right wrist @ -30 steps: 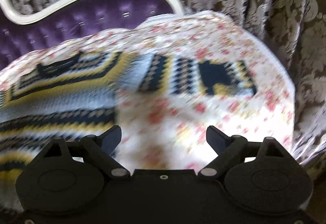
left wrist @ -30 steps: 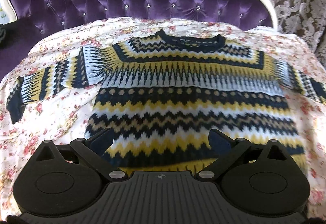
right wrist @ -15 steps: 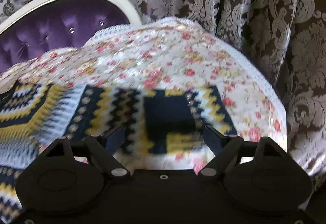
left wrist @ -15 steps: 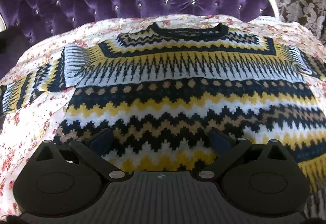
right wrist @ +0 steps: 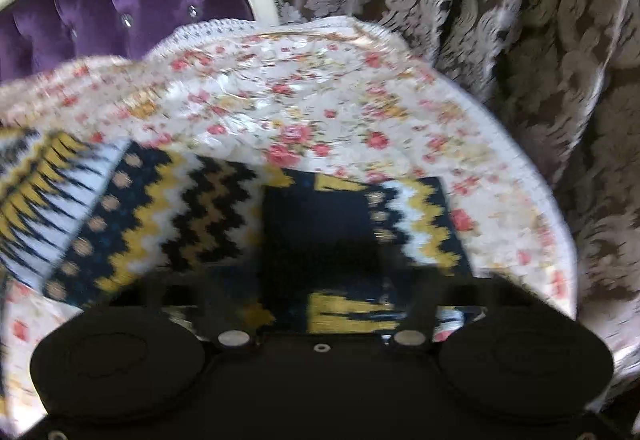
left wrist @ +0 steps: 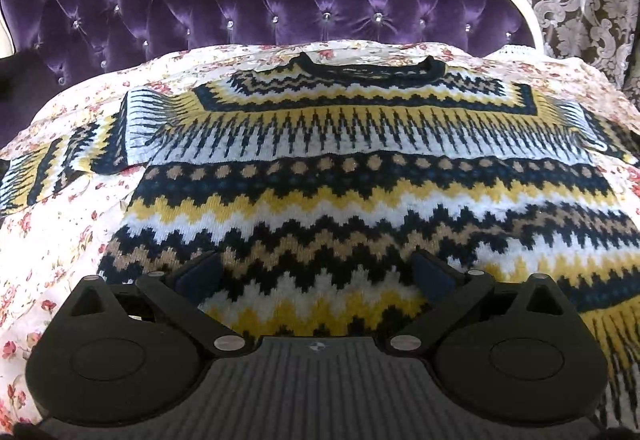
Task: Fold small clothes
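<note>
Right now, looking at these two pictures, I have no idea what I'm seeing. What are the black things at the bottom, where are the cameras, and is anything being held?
There is no robot. A person holds a two-finger gripper in each hand, and a camera on each looks along its fingers. One picture is from the left gripper, which is open above the lower part of a zigzag-patterned sweater and holds nothing. The sweater lies spread on a floral cover in front of a purple tufted backrest. The other picture, which is blurred, is from the right gripper. Its jaws have just been closing, with the end of the sweater's sleeve between them. Whether they grip it yet is unclear.
</note>
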The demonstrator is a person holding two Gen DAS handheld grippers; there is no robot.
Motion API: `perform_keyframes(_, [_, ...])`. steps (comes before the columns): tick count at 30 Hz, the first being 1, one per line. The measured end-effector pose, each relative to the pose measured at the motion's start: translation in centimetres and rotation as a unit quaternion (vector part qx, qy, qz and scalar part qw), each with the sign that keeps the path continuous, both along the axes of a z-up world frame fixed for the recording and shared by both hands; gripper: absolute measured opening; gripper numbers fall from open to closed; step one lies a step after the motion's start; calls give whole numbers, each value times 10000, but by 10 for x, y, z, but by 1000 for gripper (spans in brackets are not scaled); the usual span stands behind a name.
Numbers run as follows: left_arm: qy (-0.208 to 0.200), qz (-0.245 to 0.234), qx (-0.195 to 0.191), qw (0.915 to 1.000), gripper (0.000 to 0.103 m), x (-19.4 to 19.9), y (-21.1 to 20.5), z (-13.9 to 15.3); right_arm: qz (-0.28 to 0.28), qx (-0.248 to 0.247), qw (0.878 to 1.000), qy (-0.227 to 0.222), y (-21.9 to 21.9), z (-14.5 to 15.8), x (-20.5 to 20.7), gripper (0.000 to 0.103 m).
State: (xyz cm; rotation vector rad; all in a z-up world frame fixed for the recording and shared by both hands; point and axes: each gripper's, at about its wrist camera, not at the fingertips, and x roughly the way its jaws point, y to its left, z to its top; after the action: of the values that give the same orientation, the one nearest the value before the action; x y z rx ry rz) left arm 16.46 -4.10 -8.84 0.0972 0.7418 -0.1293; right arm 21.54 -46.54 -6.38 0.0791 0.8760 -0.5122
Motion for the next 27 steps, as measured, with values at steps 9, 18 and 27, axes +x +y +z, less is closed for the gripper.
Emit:
perform_keyframes(9, [230,-114,25,9997,102,-4,12,13,29,442,9988,-206,7,58,7,18])
perform_keyframes(18, [189,52,-132,9997,102,-21,47,31,1047,1415,9788,-1051,100,146,34,18])
perform_keyframes(27, [107,375,-198,9990,102,-26,89,43,2216,2164,9424,-1263,236,160,84,18])
